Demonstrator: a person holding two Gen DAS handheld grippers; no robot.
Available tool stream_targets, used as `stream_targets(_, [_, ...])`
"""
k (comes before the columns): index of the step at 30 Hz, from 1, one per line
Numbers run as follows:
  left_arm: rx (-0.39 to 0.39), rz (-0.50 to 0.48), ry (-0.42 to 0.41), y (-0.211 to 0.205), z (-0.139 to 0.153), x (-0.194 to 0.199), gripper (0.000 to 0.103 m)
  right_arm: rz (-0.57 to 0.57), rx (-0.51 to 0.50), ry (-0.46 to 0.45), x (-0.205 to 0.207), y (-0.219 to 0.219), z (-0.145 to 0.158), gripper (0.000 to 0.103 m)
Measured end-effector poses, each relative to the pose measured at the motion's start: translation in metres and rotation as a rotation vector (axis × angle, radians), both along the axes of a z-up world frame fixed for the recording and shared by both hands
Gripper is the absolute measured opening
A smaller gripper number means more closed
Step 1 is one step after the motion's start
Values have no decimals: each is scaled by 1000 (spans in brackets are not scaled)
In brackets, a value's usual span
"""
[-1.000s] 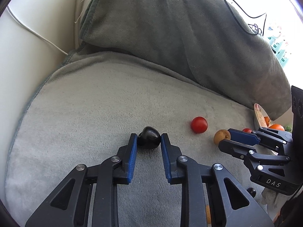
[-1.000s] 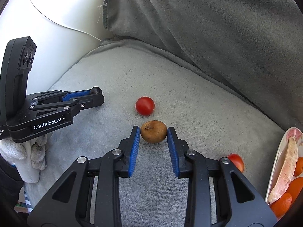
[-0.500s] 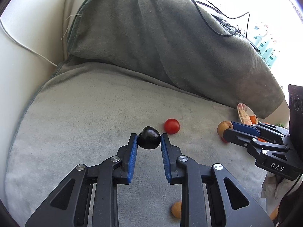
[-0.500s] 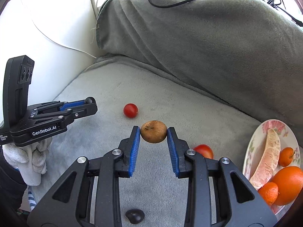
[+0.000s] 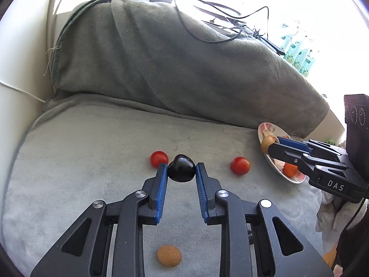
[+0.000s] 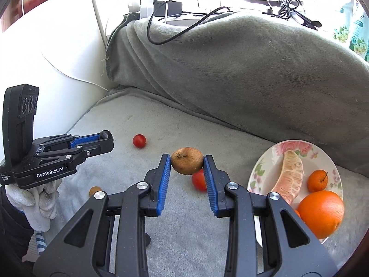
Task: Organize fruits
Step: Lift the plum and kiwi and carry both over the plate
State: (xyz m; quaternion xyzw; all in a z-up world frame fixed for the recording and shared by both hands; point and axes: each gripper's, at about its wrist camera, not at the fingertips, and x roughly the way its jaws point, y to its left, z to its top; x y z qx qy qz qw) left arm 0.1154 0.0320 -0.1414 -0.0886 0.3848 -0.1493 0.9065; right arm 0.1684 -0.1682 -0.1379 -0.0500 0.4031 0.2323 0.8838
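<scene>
Left claw (image 5: 181, 166) is pinching a dark fruit (image 5: 181, 168) between its tips; right claw (image 6: 187, 164) is gripping a brown fruit (image 6: 187, 163), left of the plate (image 6: 260, 168).

White letters "DAS" on the black side of the right gripper (image 5: 271, 143), seen from the left wrist view; "GenRobot.AI" in white on the black flank of the left gripper (image 6: 106, 138), right wrist view — smaller print at its near-left end, too small to read; far-right packets (image 6: 356, 35) bear print, illegible.
</scene>
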Motion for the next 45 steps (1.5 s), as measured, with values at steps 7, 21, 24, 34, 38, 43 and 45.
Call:
stream_targets(7, [2,-47,-20,-28,10,1,23,-45,14,-22,-3,-32,13,31])
stream_targets(21, [0,-162,-26,-92,16,10,23,-143,12,-33,6,-95,26,31])
stream_targets(24, [0,-185,-25,-106,16,14,23,-161,13,-26,12,-105,25,31])
stream_targets(34, [-1,-249,-5,-146,10,27,23,-207,22,13,29,-131,15,31])
stream_targets(38, [6,-264,1,-158,7,32,23,-220,26,24,36,-139,12,31])
stream_targets(43, [13,-273,9,-171,4,39,23,-227,27,41,44,-145,7,31])
stream_targets(45, [14,-277,12,-175,2,41,23,-228,23,46,46,-145,5,31])
